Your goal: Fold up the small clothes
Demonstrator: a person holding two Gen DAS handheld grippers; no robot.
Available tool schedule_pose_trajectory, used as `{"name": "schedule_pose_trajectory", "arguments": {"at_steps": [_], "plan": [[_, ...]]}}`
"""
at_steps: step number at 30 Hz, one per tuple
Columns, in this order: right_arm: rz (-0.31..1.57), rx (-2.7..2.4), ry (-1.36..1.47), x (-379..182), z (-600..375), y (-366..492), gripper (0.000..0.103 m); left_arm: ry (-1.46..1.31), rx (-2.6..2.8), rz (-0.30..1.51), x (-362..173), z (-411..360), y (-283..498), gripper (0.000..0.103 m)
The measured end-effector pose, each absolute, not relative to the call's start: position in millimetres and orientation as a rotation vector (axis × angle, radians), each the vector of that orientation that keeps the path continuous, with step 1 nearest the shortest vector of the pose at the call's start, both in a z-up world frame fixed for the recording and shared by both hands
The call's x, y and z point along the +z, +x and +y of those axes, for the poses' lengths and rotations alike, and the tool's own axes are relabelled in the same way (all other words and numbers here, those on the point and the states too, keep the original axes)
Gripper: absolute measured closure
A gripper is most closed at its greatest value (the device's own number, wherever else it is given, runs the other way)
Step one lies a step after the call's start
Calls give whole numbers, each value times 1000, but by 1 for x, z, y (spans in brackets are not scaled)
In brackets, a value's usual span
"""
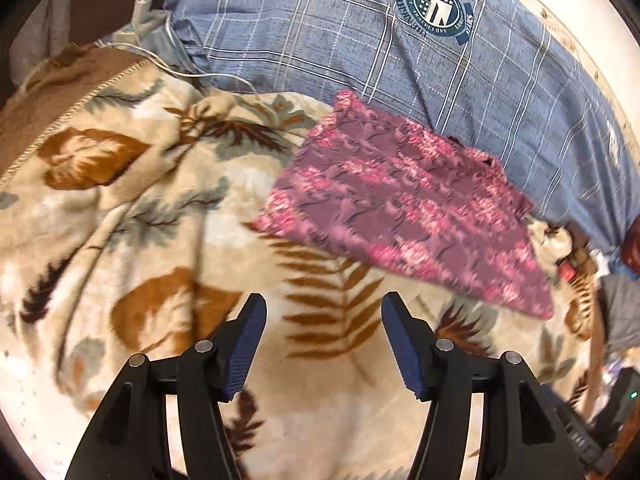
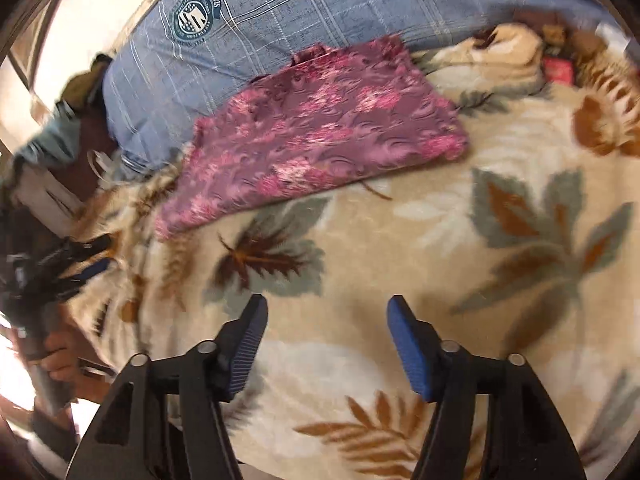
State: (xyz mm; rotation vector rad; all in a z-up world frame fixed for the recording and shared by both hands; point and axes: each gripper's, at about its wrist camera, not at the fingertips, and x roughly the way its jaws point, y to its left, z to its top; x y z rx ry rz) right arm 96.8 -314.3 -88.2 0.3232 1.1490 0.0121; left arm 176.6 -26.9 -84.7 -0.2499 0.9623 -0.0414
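**A:** Starting with the left wrist view: our left gripper (image 1: 323, 304) is spread wide, nothing between the blue pads, and it hangs over bare leaf-print blanket (image 1: 132, 216). The purple floral garment (image 1: 404, 204) lies ahead of the tips and off to the right, well apart from them. It looks folded already into a flat rough rectangle, its far edge lapping onto the blue plaid pillow (image 1: 360, 40). A white cable (image 1: 176, 68) trails across the blanket ahead to the left.

**B:** Right wrist view says the same. Our right gripper (image 2: 327, 304) is also spread, empty, over blanket (image 2: 400, 240). The garment (image 2: 320, 128) sits ahead and a bit left of the tips, again well clear. We can spot the left gripper (image 2: 86, 256) at the far left edge, blurry, with a hand (image 2: 60, 360) on the handle below it.

**A:** So we're guessing this piece is done, or we're between folds. What could bite us?

**B:** Mostly the blanket. It's thick and fuzzy, so if we go back in low for an edge, the pads could pinch pile along with the cloth and drag the fold open. Also that far edge is propped on the pillow, so a tug from one side might slide the whole stack off crooked.

**A:** And the cable could snag a finger if we sweep left.
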Motion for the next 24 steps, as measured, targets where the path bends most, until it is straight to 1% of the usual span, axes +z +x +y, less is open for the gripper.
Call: {"name": "schedule_pose_trajectory", "arguments": {"at_steps": [3,8,14,24], "plan": [[1155,-38,274,-88,-314,88,36,-269,-48,983,-80,-16,153,43],[1139,-65,237,-91,-311,81,35,-261,-67,1029,-84,-13,140,43],[1139,-82,244,-103,-310,85,35,-243,-38,1071,-90,-16,140,43],[1075,-48,195,-105,-309,89,35,-222,8,1106,-90,-15,142,43]]}}
